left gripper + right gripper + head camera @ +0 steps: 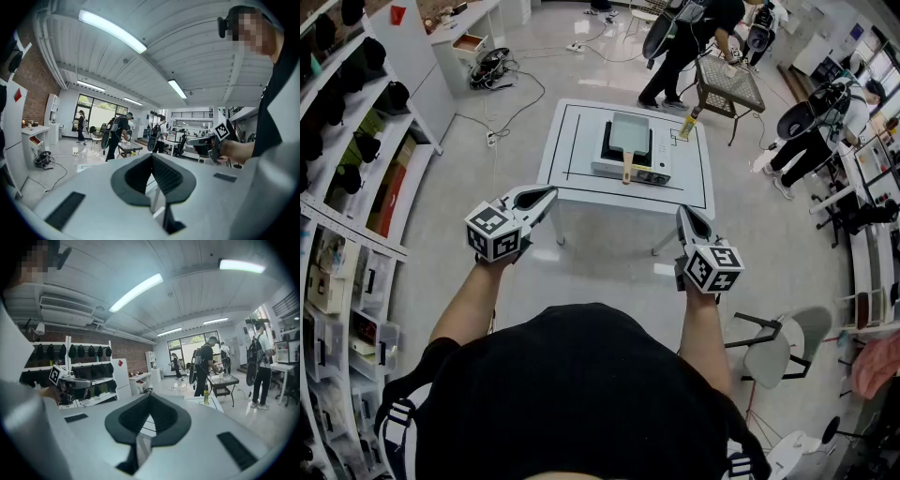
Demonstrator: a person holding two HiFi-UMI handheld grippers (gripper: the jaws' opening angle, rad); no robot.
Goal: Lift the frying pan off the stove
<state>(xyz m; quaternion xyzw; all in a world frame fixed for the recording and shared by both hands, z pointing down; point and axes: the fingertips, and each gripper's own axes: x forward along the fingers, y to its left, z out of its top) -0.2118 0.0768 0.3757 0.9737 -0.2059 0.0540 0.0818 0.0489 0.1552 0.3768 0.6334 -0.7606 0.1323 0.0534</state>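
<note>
Head view: the person is standing back from the white table (572,186), with both forearms stretched out from the bottom middle of the frame. The left gripper (549,193) sits left of centre, tips angled toward the upper right and marker cube (493,233) back by the hand. The right gripper (682,214) is right of centre and points almost straight up the frame, with its own cube (714,268) just above the wrist. Both are held roughly level and tipped a bit downward, about the same height in the frame, with a clear gap between them.

Jaws: in the left gripper view the two dark pads are pressed together with nothing between them. Same in the right gripper view, closed up tight and empty. Each gripper view also catches the other gripper off to the side, held in the person's hand.

The frying pan (630,131) is a pale rectangular one sitting on the stove (645,172), upper centre of the head view. Its handle (627,167) points down the frame toward the person. The stove sits on the table inside a black outline. Both grippers are well short of it, hanging over the floor in front of the table's near edge.
</note>
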